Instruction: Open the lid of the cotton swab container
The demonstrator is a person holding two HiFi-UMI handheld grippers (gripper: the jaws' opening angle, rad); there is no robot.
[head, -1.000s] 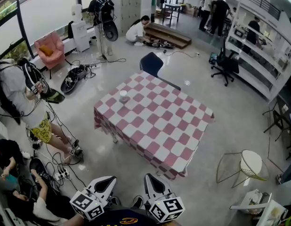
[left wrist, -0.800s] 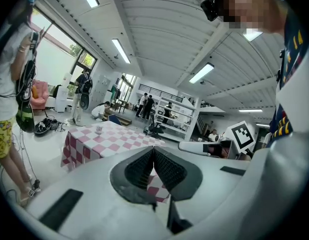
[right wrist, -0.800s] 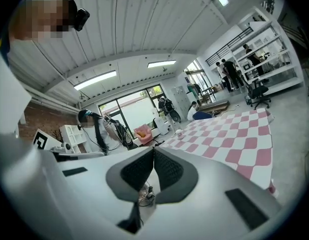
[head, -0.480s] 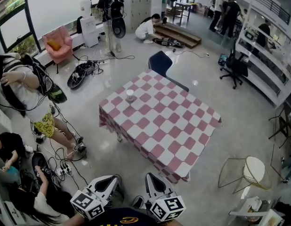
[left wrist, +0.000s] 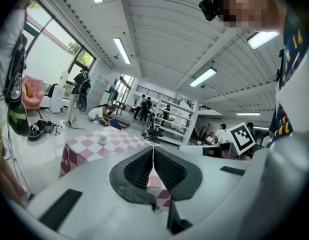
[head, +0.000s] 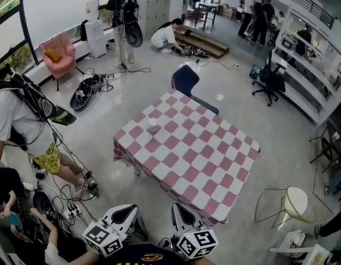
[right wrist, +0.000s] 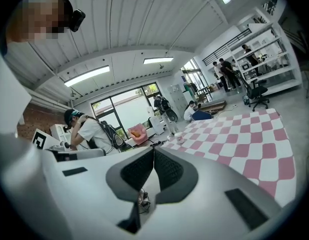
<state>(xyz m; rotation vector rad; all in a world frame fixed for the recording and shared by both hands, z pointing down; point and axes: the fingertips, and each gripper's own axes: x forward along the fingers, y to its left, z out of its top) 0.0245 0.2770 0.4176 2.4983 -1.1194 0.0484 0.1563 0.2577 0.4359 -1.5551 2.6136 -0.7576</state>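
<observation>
The left gripper (left wrist: 153, 147) has its jaws pressed together with nothing between them, and so does the right gripper (right wrist: 154, 150). On each, the dark ribbed pads meet along a thin seam, set in a smooth, matte white shell.

By my reading the task has not started: neither pair of jaws is anywhere near the cotton swab container (head: 153, 125). It stands well ahead of both. In the left gripper view it lies up and to the left of the jaw tips, and in the right gripper view just to their right. Everything is left to do: reach it, steady the body and lift the lid. Whether the lid is on is too small to tell.

The container looks like a small, pale, upright cylinder, probably plastic. It sits on the table (head: 199, 160) near the corner farthest from the jaws. A soft cloth in pink and white checks covers the table and drapes over its edges. Around it the grey floor (head: 132, 93) is smooth and glossy.
</observation>
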